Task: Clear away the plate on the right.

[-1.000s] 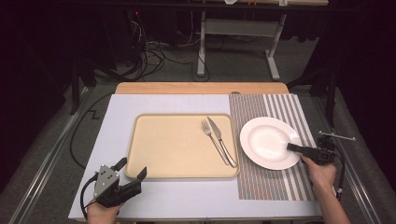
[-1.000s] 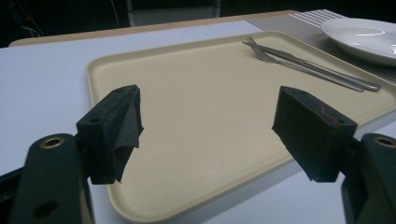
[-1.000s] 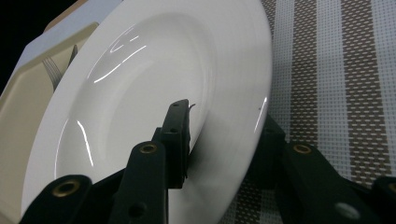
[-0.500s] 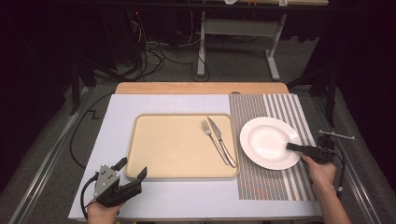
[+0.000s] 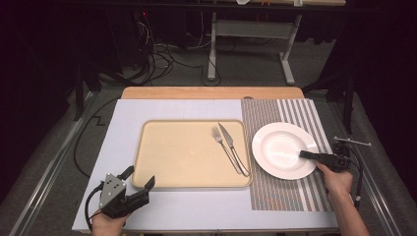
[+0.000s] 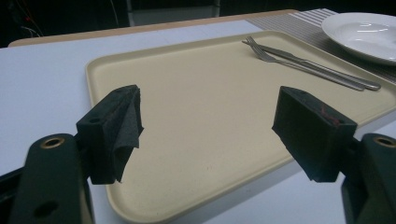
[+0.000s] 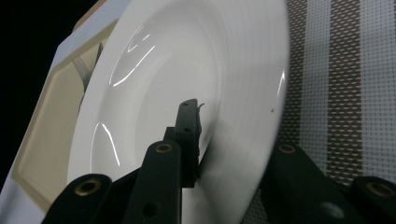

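Note:
A white plate [image 5: 278, 147] lies on a striped placemat [image 5: 295, 194] at the right. My right gripper [image 5: 304, 154] is shut on the plate's right rim. In the right gripper view [image 7: 219, 140] one jaw lies on the plate [image 7: 187, 60] and the other is hidden under its rim. A fork [image 5: 222, 143] and a knife [image 5: 236, 152] lie side by side on the right part of a beige tray [image 5: 182, 157]. My left gripper [image 5: 139, 176] hovers open just off the tray's near left corner. Between its jaws [image 6: 215, 123] is the bare tray [image 6: 210, 84].
A white mat [image 5: 123, 128] covers the table under the tray. A wooden strip [image 5: 206, 92] runs along the far edge. Cables and a desk frame [image 5: 246, 44] stand on the floor beyond. The fork [image 6: 259, 50], knife [image 6: 299, 56] and plate [image 6: 364, 28] lie ahead of the left gripper.

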### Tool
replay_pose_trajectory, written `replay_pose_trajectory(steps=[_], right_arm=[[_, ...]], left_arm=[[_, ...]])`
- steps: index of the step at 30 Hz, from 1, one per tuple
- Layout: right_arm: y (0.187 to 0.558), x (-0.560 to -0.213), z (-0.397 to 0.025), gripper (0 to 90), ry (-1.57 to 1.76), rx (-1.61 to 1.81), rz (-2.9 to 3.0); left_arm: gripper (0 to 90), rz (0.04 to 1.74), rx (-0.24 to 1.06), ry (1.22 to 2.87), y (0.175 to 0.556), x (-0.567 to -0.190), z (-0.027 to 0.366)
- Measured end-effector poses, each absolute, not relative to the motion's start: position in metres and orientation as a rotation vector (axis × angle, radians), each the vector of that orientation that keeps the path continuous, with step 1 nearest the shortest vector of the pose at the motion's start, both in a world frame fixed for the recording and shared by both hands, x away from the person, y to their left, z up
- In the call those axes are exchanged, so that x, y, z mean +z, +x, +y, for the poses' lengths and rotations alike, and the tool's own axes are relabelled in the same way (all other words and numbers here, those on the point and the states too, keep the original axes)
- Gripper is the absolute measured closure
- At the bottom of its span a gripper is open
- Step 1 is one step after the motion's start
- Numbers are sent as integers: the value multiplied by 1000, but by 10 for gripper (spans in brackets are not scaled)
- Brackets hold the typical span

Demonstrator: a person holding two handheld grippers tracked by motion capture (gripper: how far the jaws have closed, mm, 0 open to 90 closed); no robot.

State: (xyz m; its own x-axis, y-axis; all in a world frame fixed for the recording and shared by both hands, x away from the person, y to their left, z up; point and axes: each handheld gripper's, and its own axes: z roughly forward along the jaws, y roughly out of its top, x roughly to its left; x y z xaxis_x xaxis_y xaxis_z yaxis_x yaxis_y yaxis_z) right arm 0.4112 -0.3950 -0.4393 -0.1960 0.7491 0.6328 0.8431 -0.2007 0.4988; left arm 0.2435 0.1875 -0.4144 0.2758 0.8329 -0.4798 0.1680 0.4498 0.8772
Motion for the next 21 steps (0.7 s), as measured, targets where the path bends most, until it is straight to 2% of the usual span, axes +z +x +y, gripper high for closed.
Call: replay_pose_trajectory(steps=[21], right_arm=[[410,-431,-390,825,-1918,-1474,-1830]], left_arm=[[246,1237,576,1046,244,-415,187]])
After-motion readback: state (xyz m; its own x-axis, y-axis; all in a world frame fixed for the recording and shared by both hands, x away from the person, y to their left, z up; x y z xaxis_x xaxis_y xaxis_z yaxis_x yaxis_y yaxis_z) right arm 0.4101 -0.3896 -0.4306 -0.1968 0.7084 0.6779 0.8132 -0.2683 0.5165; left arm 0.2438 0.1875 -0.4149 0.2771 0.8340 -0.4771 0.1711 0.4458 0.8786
